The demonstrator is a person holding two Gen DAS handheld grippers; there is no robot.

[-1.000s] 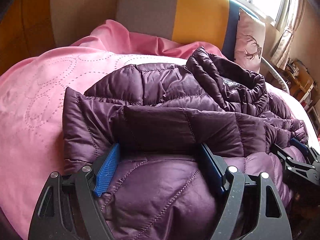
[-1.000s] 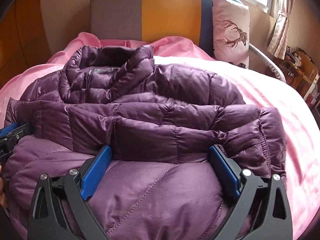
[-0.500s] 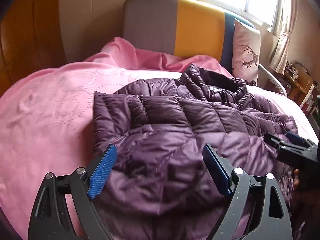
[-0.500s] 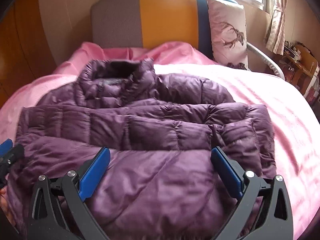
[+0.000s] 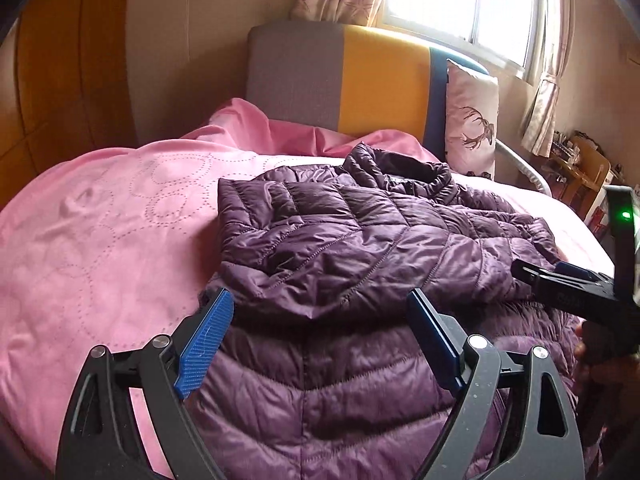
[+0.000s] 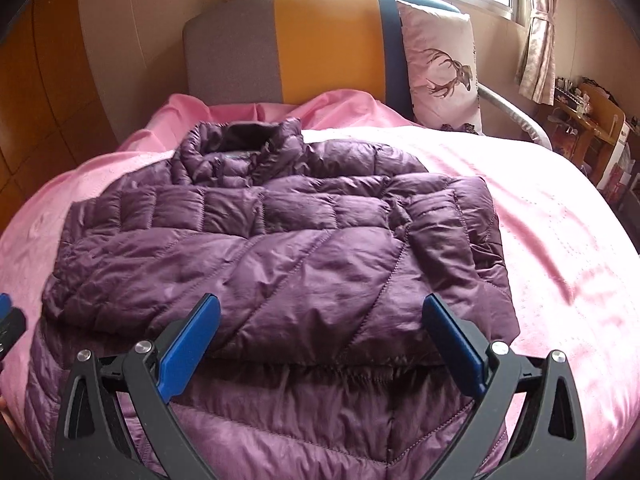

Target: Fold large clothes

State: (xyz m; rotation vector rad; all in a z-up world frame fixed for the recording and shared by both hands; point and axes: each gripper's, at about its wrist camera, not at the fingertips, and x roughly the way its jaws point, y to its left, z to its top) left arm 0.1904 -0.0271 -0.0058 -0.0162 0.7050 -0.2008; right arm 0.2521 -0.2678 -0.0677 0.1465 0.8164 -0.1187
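Note:
A purple quilted puffer jacket (image 5: 360, 256) lies on the pink bed, its lower part folded up over the chest, collar toward the headboard; it also shows in the right wrist view (image 6: 280, 248). My left gripper (image 5: 320, 320) is open and empty, raised above the jacket's near fold on its left side. My right gripper (image 6: 320, 324) is open and empty above the near fold on the right side; it also shows at the right edge of the left wrist view (image 5: 560, 276). A tip of the left gripper (image 6: 8, 320) shows at the left edge of the right wrist view.
The pink bedspread (image 5: 100, 240) covers the bed. A grey, yellow and blue headboard (image 6: 320, 48) stands at the far end with a deer-print pillow (image 6: 440, 68) against it. A wooden desk with clutter (image 6: 588, 120) stands at the right. A wooden wardrobe (image 5: 52, 80) stands at the left.
Both grippers have let go of the jacket's folded edge and drawn back and up. The folded part now lies flat on the jacket.

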